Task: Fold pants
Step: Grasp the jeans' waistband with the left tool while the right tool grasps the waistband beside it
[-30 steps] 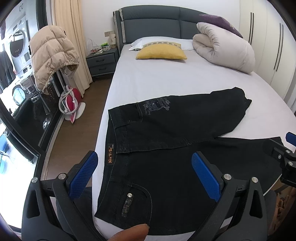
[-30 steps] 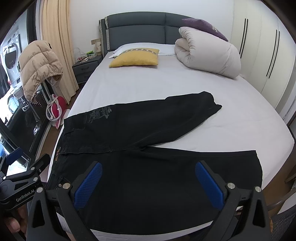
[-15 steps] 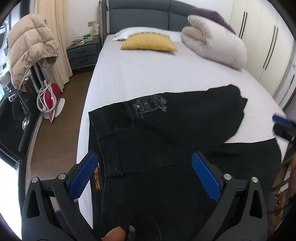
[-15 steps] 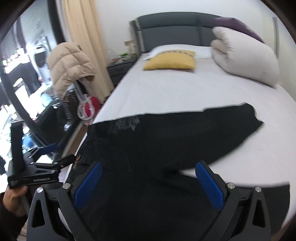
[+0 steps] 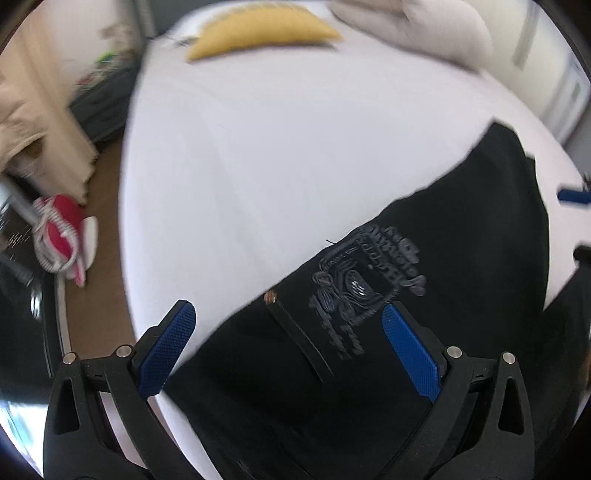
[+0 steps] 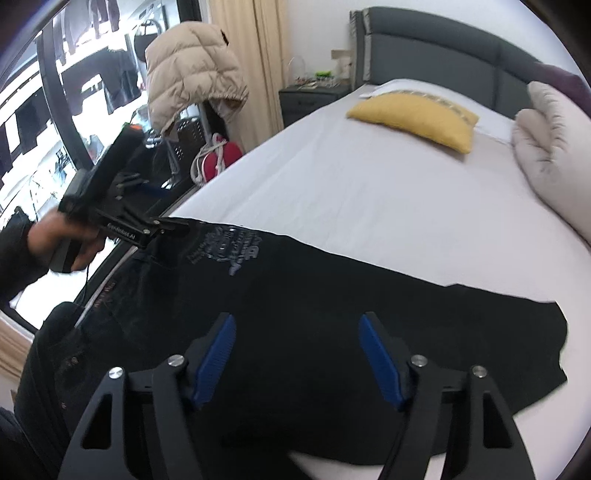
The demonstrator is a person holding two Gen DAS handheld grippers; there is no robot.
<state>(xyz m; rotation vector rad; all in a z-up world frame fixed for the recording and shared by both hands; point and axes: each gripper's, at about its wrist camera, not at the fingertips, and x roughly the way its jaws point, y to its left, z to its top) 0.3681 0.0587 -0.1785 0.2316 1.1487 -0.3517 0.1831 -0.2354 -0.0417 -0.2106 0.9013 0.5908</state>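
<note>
We see heavy motion blur in the left wrist view, smearing the yellow pillow (image 5: 264, 31) (far edge worst). The right wrist view is sharper; daylight glares through the window (image 6: 33, 122) at left; fisheye edges bend.

black pants (image 6: 332, 314), grey printed emblem, spread flat on white bed (image 6: 369, 192)

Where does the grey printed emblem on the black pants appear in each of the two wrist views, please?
Left wrist view: the printed emblem lies right of centre on the black pants, just above the right fingertip of the left tool.
Right wrist view: the emblem lies left of centre, near the pants' far edge, just right of the left tool seen from outside.
Shared landmark: the yellow pillow at the head of the bed.
</note>
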